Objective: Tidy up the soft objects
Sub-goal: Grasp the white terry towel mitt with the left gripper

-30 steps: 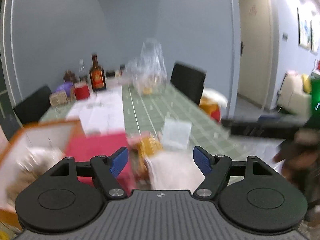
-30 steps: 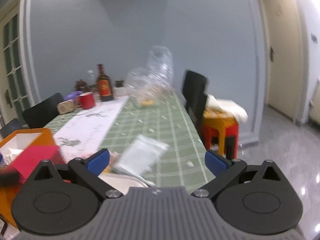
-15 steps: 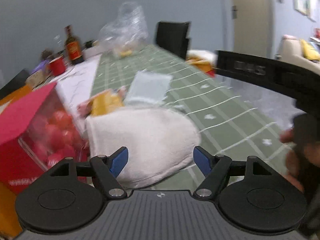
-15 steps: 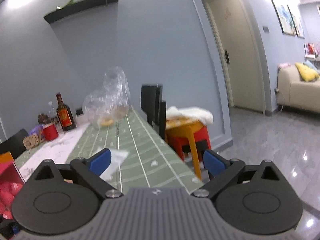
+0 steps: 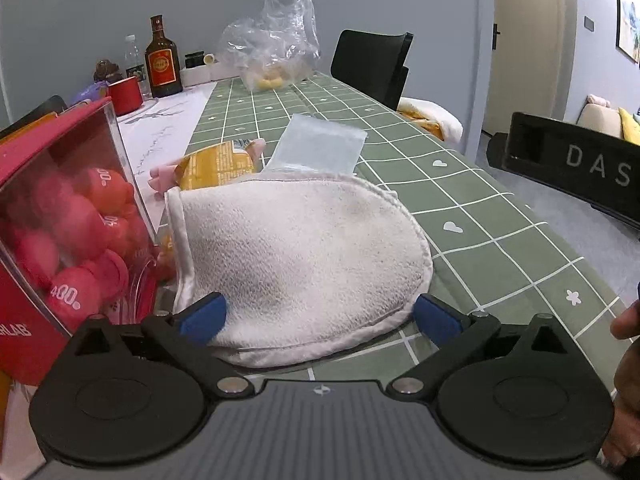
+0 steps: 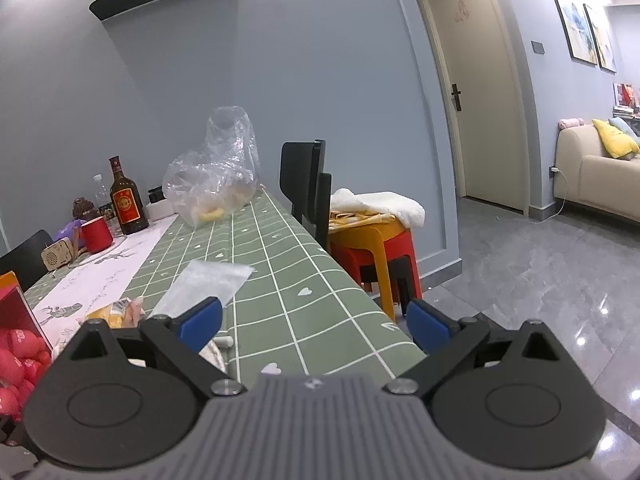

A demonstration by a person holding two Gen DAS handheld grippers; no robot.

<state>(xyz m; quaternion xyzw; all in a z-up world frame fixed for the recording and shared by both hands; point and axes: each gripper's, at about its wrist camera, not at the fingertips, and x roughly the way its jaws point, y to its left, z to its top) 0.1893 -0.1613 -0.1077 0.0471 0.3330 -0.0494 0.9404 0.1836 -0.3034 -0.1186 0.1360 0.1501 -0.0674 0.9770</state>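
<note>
While the left gripper is hanging low over the near edge of the white mitt, the entries are reading as follows.

Step in hand: judged to be the approach for picking up the mitt, first of the soft things to be sorted.
White mitt: lying flat on the green checked surface, its rounded end toward the camera, its hemmed opening facing the red box just beside it.
Left gripper: jaws have just been opening and are standing wide apart; the mitt's near edge is lying between the blue pads, which are not pressing on it.
Right gripper: jaws standing apart with nothing between them, pointing along the surface's right edge, apart from the mitt.
Neighbours: yellow packet and clear pouch lying just behind the mitt, the pouch partly tucked under its far hem.
Handling note: terry cloth is likely to bunch and slip, so lowering until both pads are straddling a thick fold of the near edge, then closing firmly, is advisable.
Risk: lifting fast may be dragging the pouch or nudging the red box; a slow, straight lift is preferable.
Destination: no bin for soft things is showing in either view.
</note>
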